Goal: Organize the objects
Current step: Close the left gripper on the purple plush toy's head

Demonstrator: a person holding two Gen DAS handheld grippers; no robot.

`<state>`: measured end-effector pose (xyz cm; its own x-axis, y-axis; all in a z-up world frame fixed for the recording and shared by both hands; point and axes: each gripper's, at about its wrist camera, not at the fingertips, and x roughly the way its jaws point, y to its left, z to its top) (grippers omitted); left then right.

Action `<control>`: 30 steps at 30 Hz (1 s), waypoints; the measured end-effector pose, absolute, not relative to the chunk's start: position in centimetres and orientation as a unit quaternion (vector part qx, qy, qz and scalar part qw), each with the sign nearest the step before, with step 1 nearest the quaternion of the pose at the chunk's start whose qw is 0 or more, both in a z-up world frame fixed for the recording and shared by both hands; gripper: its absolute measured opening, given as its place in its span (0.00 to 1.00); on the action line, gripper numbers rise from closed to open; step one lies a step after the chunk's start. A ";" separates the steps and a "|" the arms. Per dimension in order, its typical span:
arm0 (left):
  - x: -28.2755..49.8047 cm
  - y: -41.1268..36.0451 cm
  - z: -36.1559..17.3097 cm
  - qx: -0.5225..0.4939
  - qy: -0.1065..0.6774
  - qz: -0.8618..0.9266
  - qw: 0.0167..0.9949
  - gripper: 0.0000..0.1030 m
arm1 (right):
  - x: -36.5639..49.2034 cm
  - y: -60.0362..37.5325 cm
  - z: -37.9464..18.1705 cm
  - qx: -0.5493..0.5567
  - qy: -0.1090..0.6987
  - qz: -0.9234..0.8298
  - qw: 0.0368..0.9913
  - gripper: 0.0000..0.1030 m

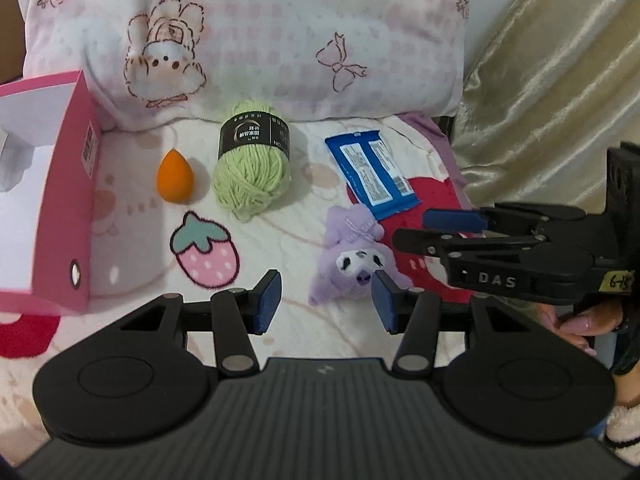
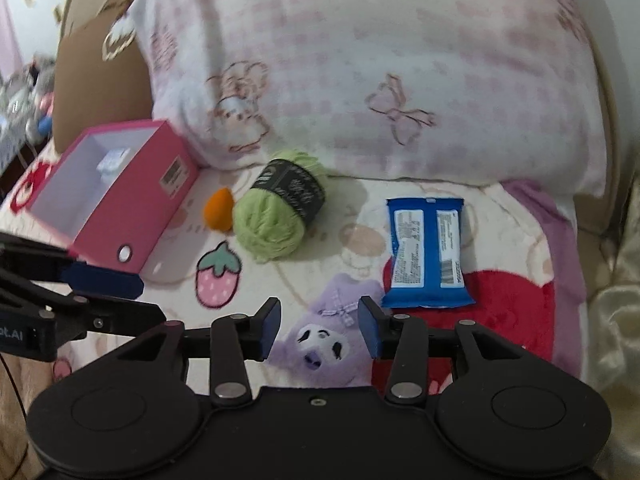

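Note:
A purple plush toy (image 1: 357, 258) (image 2: 324, 344) lies on the blanket. My right gripper (image 2: 320, 330) hangs open just above it, the plush showing between its blue pads (image 2: 370, 330) without contact. My left gripper (image 1: 326, 302) is open and empty, with its right finger by the plush's left side. Behind lie a green yarn ball (image 1: 252, 168) (image 2: 276, 216), an orange egg-shaped sponge (image 1: 175, 178) (image 2: 219, 210) and a blue packet (image 1: 372, 172) (image 2: 426, 254). An open pink box (image 1: 64, 208) (image 2: 132, 216) stands at the left. Each gripper appears in the other's view: the right gripper (image 1: 414, 227), the left gripper (image 2: 132, 296).
A large pink-and-white pillow (image 1: 280, 40) (image 2: 380, 80) rises behind the objects. A cream satin cloth (image 1: 552, 100) drapes at the right. The box holds a small white item (image 2: 112, 164). A hand (image 1: 580, 318) grips the right tool's handle. The blanket (image 1: 132, 208) has strawberry prints.

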<state>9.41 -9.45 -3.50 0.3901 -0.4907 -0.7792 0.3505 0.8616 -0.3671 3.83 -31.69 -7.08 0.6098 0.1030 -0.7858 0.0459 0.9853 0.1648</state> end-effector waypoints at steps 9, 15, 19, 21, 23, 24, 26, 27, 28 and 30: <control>9.4 -12.1 -7.3 -0.027 0.440 -0.272 0.855 0.49 | 1.9 -31.9 -9.0 0.078 0.424 0.028 0.902 0.56; 8.9 -11.6 -10.1 -0.028 0.415 -0.290 0.862 0.51 | 1.3 -29.4 -11.1 -0.041 0.438 0.037 0.897 0.76; 9.1 -11.4 -11.7 -0.043 0.409 -0.308 0.858 0.53 | 1.1 -28.6 -12.6 -0.083 0.459 0.061 0.882 0.77; 9.3 -11.7 -12.4 -0.058 0.408 -0.319 0.854 0.54 | 1.2 -28.3 -13.0 -0.079 0.465 0.074 0.879 0.76; 9.6 -12.0 -13.1 -0.073 0.406 -0.327 0.850 0.55 | 1.4 -28.0 -13.3 -0.085 0.462 0.078 0.879 0.76; 9.8 -12.2 -13.6 -0.082 0.407 -0.329 0.848 0.56 | 1.4 -27.9 -13.3 -0.088 0.459 0.077 0.881 0.76; 10.1 -12.3 -14.4 -0.097 0.415 -0.332 0.841 0.57 | 1.7 -28.0 -13.4 -0.087 0.453 0.071 0.884 0.76; 10.2 -12.4 -14.8 -0.105 0.421 -0.332 0.838 0.57 | 1.9 -28.1 -13.5 -0.083 0.452 0.069 0.886 0.76; 10.3 -12.4 -15.2 -0.111 0.423 -0.335 0.835 0.58 | 2.1 -28.2 -13.6 -0.079 0.450 0.069 0.887 0.76; 10.5 -12.4 -15.9 -0.124 0.428 -0.332 0.831 0.59 | 2.6 -28.4 -14.0 -0.075 0.452 0.068 0.886 0.76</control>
